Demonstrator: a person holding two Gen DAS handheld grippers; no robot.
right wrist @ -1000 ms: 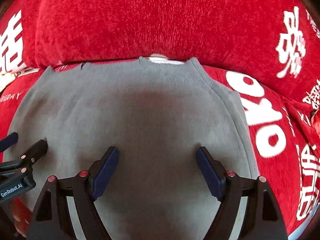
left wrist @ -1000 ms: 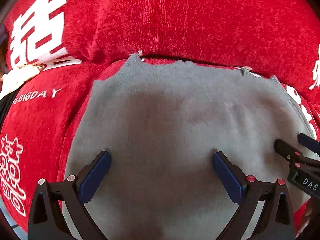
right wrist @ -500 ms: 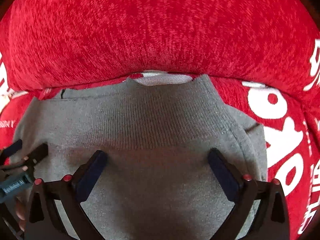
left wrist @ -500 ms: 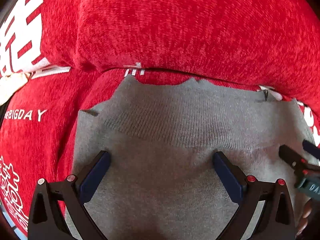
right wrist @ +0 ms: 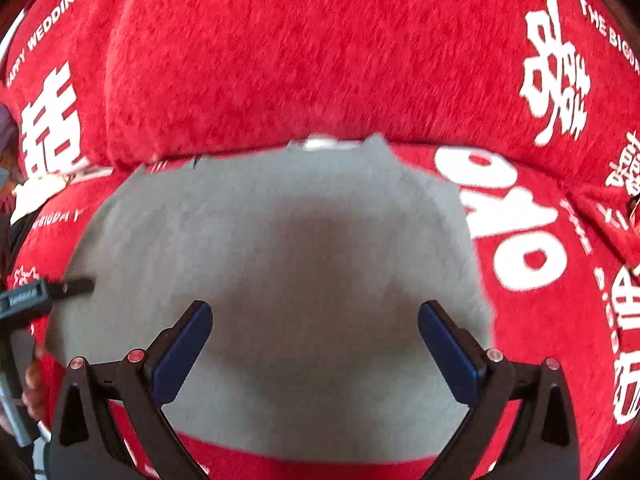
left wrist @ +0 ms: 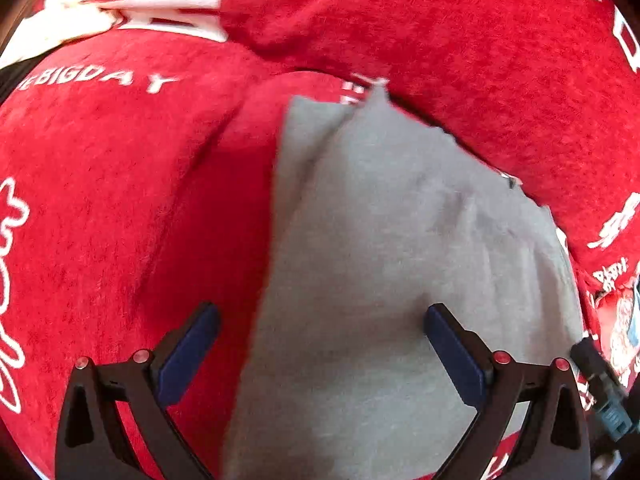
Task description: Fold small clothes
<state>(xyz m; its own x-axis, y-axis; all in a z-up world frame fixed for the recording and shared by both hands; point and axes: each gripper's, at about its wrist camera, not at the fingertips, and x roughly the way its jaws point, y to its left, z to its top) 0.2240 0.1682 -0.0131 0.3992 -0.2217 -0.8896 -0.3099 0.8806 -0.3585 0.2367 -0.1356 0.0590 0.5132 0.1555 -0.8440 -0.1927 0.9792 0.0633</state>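
A folded grey knit garment point(right wrist: 280, 264) lies flat on a red sofa seat, its far edge against the back cushion. In the left wrist view the grey garment point(left wrist: 392, 280) fills the middle and right, its left edge running between my fingers. My left gripper point(left wrist: 318, 330) is open over that left edge, nothing pressed between its blue pads. My right gripper point(right wrist: 314, 328) hangs open above the garment's middle, not touching it. The left gripper point(right wrist: 74, 286) shows at the left of the right wrist view, the right gripper point(left wrist: 592, 360) at the far right of the left wrist view.
The red sofa cover point(left wrist: 100, 208) with white lettering lies under everything. A red back cushion point(right wrist: 300, 52) rises just behind the garment. A person's fingers point(right wrist: 34, 384) show at the left edge. Bare red seat point(right wrist: 560, 320) lies right of the garment.
Both grippers drew back from the garment's ribbed far edge. The left one shifted left, now straddling the garment's left edge. The right gripper's jaws widened. The garment stays flat.
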